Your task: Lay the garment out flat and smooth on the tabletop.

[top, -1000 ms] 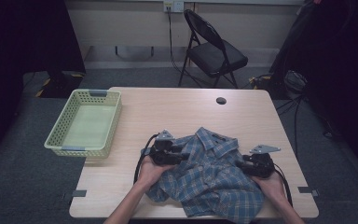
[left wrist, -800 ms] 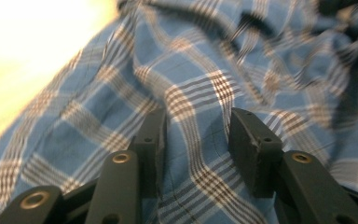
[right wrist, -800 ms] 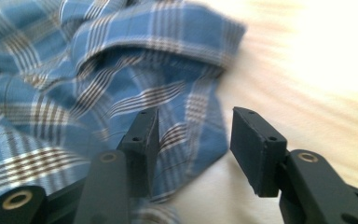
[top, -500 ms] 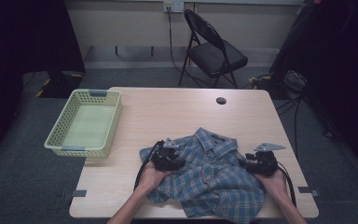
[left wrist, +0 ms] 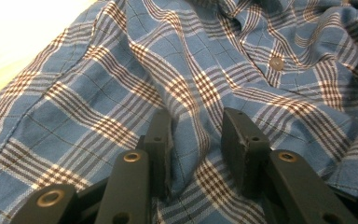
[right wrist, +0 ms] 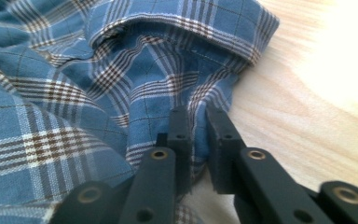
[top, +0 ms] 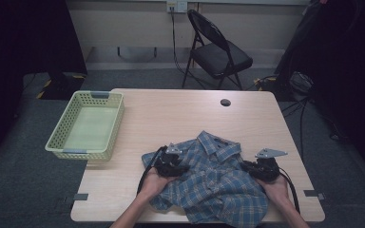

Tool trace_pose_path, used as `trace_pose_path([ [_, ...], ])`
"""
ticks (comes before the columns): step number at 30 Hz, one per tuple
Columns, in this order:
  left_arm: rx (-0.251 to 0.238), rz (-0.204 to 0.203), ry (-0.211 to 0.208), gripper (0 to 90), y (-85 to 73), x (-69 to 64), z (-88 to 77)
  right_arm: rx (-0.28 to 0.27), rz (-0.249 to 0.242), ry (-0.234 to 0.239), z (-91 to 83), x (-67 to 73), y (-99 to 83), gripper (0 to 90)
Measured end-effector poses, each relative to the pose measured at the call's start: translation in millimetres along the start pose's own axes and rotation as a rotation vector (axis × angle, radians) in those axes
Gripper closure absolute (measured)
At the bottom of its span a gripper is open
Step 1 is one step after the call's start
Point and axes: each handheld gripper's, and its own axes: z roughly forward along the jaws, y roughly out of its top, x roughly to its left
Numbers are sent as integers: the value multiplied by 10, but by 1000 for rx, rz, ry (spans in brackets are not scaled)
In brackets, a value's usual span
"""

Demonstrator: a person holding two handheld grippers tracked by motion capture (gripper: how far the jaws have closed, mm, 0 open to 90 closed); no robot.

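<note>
Basket: a pale green slotted basket [top: 86, 126] sits at the left of the high view, on the left edge of the table, well apart from the shirt.
Table: a light wooden table [top: 180, 114] takes the middle of the high view; a small dark round hole [top: 225, 102] lies near its far edge, right of centre.
Shirt: a blue plaid shirt [top: 214, 183] lies crumpled on the near half of the table, lower centre of the high view, its collar toward the far side and its lower part reaching the near edge.
Left gripper: the left gripper [top: 171, 164] rests on the shirt's left part, just left of centre in the lower half of the high view, held in the person's left hand [top: 153, 183]. In the left gripper view its jaws have just been closing and stand narrow, with a raised fold of plaid cloth [left wrist: 193, 140] pinched between the pads.
Right gripper: the right gripper [top: 261, 166] sits at the shirt's right edge, lower right of the high view, in the right hand [top: 274, 186]. In the right gripper view its jaws have just been closing and are nearly together, clamped on the shirt's edge [right wrist: 196, 135], with bare wood to the right.
Chair: a black folding chair [top: 216, 52] stands beyond the table, top centre of the high view.
</note>
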Motion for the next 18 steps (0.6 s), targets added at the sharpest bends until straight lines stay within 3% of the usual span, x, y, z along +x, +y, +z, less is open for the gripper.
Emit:
trace_pose_path([
  [3,25,10,-8,630,17,27,-26,9,-20,-28,-17,28,31,832],
  [5,31,25,18,532,62,80,-75,13,-38,-40,-27,54,41,832],
  [11,-128,-77,55,459,149,407,-382,19,-43,-42,-22,54,38,832],
  [12,-135,-81,72,459,162,464,-413,22,-44,-42,-15,54,35,832],
  [14,-126,-94,107,459,161,557,-420,20,-38,-39,-14,51,28,831],
  [15,-109,-104,101,459,151,604,-392,19,-32,-36,-13,45,26,831],
  [18,-35,-75,145,432,111,669,-265,19,-24,-29,-10,34,25,831],
])
